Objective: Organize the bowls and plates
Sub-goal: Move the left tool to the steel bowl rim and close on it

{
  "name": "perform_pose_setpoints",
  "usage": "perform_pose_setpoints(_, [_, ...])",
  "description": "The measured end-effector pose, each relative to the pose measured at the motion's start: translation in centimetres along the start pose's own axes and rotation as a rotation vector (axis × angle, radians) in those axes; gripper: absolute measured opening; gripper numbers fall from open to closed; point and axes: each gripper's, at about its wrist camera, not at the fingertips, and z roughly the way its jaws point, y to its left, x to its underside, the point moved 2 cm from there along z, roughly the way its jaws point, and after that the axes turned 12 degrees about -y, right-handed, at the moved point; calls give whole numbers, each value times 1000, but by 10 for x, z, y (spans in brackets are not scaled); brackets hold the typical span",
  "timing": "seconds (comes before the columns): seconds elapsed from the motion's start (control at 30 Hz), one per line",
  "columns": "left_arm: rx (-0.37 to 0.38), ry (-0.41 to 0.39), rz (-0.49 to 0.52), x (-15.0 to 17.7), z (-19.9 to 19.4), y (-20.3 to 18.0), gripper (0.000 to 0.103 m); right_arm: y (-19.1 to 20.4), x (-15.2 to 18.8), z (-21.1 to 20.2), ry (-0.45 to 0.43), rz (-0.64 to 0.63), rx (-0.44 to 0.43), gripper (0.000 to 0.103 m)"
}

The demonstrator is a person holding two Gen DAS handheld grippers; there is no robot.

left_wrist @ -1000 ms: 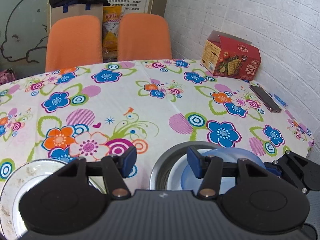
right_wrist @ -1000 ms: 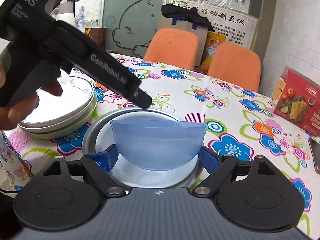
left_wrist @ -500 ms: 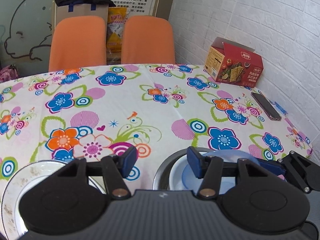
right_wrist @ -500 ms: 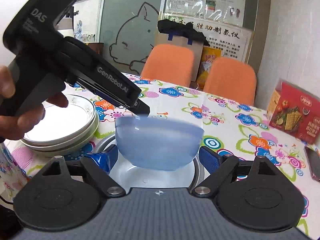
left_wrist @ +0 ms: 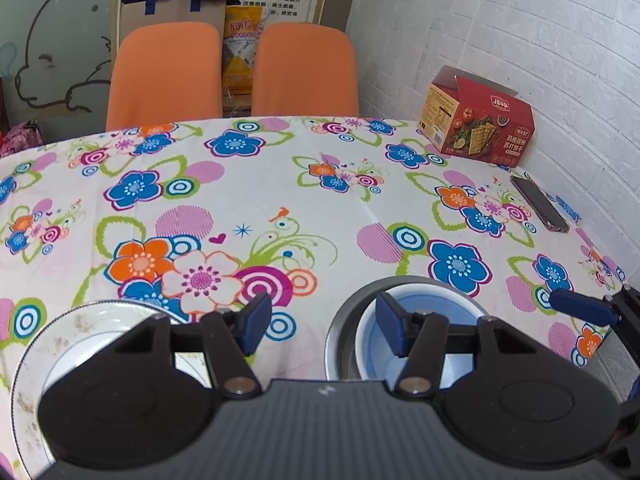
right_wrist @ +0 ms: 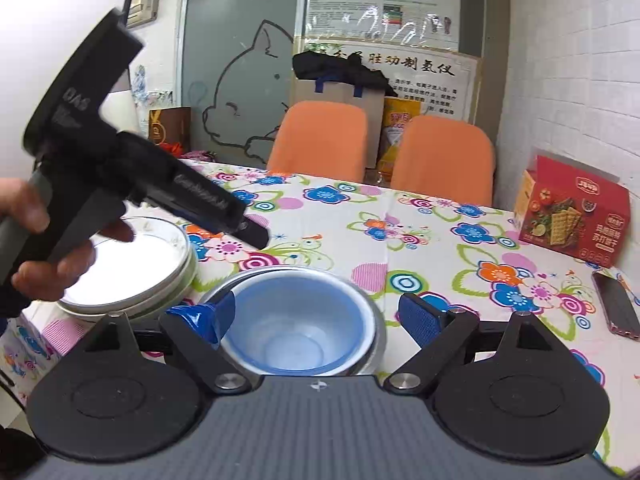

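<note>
A blue plastic bowl [right_wrist: 296, 328] sits nested inside a steel bowl [right_wrist: 368, 300] on the flowered tablecloth; both also show in the left wrist view, the blue bowl [left_wrist: 452, 312] inside the steel bowl [left_wrist: 340, 332]. My right gripper [right_wrist: 320, 316] is open and empty, its fingers on either side of the bowls, just above them. My left gripper [left_wrist: 324, 320] is open and empty, hovering between the bowls and a stack of white plates [left_wrist: 72, 332]. The plates [right_wrist: 132, 272] lie left of the bowls.
A red cracker box [left_wrist: 480, 124] and a phone [left_wrist: 540, 204] lie at the table's right side near the white brick wall. Two orange chairs [left_wrist: 236, 72] stand behind the far edge. The left gripper's body [right_wrist: 120, 184] hangs over the plates.
The blue bowl was held in my right gripper above the steel bowl; now it rests inside it and the gripper has opened. The left gripper has lifted slightly.
</note>
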Motion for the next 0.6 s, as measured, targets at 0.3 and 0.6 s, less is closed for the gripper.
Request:
perform_pose_setpoints(0.3, [4, 79, 96, 17, 17, -17, 61, -27, 22, 44, 148, 102, 62, 76])
perform_pose_setpoints(0.6, [34, 159, 115, 26, 47, -15, 63, -24, 37, 62, 231, 94, 40, 76])
